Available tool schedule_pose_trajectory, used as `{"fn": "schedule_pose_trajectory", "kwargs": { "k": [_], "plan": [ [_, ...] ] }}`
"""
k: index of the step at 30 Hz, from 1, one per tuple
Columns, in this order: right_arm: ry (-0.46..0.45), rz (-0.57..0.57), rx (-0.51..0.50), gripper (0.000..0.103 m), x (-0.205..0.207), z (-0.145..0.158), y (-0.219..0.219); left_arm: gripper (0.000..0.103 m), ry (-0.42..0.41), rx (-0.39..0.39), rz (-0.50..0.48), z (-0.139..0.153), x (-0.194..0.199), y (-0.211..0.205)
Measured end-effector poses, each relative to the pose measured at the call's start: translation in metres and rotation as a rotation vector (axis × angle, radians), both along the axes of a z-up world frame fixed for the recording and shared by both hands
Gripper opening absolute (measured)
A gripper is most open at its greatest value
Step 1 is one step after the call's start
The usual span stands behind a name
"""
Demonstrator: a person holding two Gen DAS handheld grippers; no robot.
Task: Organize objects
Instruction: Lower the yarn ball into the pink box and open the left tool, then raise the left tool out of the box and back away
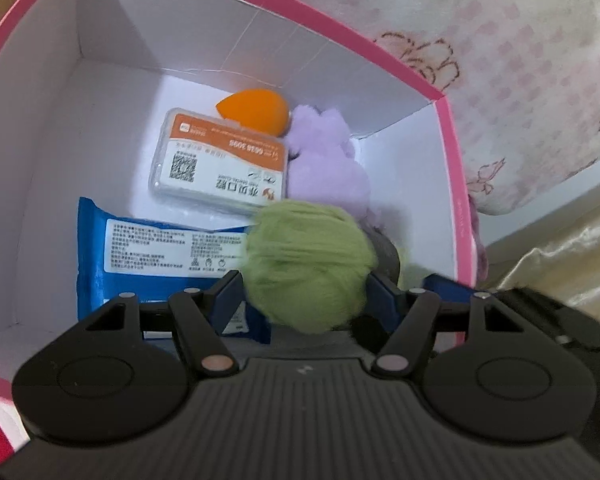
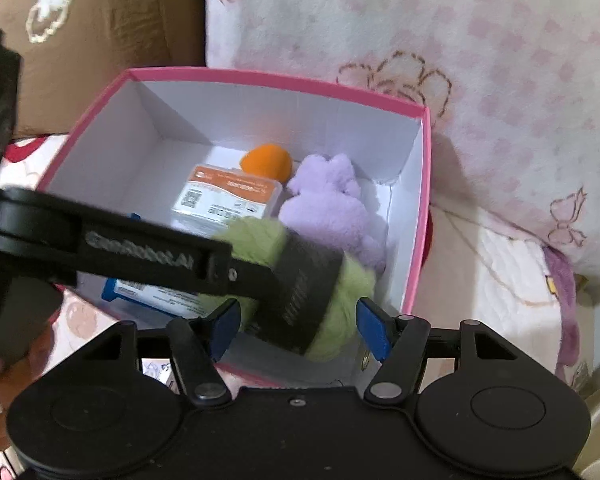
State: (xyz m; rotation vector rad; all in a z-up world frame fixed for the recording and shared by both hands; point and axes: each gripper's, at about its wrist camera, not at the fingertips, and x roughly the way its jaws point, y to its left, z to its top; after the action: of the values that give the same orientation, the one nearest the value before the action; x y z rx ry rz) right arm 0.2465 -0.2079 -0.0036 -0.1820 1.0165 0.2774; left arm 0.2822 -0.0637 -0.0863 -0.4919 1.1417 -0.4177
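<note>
A green yarn ball (image 1: 306,266) with a dark paper band sits between the blue fingers of my left gripper (image 1: 304,300), held over the pink-rimmed white box (image 1: 450,184). In the right wrist view the left gripper (image 2: 284,280) reaches in from the left, shut on the yarn ball (image 2: 350,280) above the box (image 2: 420,208). My right gripper (image 2: 298,326) is open and empty at the box's near edge. Inside the box lie an orange sponge (image 1: 256,110), a clear floss box (image 1: 220,160), a purple plush (image 1: 328,160) and a blue wipes pack (image 1: 140,256).
The box stands on a pink-patterned blanket (image 2: 500,60). A brown cushion (image 2: 108,20) lies behind it at the left. A person's hand (image 2: 4,368) holds the left gripper at the left edge.
</note>
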Motion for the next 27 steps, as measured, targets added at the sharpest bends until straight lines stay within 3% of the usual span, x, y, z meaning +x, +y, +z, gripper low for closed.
{"fn": "schedule_pose_trajectory", "kwargs": {
  "k": [2, 3, 7, 9, 13, 16, 23, 27],
  "plan": [
    [-0.021, 0.026, 0.000, 0.067, -0.007, 0.003, -0.003, 0.052, -0.019, 0.003, -0.008, 0.000, -0.002, -0.001],
    [-0.036, 0.043, -0.002, 0.061, -0.010, 0.005, -0.004, 0.048, -0.019, -0.008, -0.015, -0.001, -0.002, -0.001],
    [-0.107, 0.101, 0.000, 0.050, -0.027, 0.010, -0.010, 0.042, -0.004, -0.062, -0.005, -0.005, 0.002, -0.003],
    [-0.123, 0.100, -0.002, 0.048, -0.029, 0.011, -0.014, 0.042, 0.014, -0.087, 0.007, -0.010, 0.005, -0.004],
    [-0.135, 0.096, 0.019, 0.048, -0.032, 0.015, -0.023, 0.042, 0.009, -0.048, -0.006, -0.013, 0.004, -0.011],
    [-0.158, 0.095, 0.043, 0.048, -0.035, 0.017, -0.026, 0.052, -0.006, 0.011, -0.016, -0.010, -0.001, -0.014],
    [-0.188, 0.110, 0.110, 0.048, -0.060, 0.027, -0.024, 0.056, -0.095, 0.195, -0.100, 0.033, -0.023, -0.015],
    [-0.203, 0.127, 0.099, 0.049, -0.075, 0.041, -0.021, 0.059, -0.115, 0.216, -0.141, 0.061, -0.042, -0.004]
  ]
}}
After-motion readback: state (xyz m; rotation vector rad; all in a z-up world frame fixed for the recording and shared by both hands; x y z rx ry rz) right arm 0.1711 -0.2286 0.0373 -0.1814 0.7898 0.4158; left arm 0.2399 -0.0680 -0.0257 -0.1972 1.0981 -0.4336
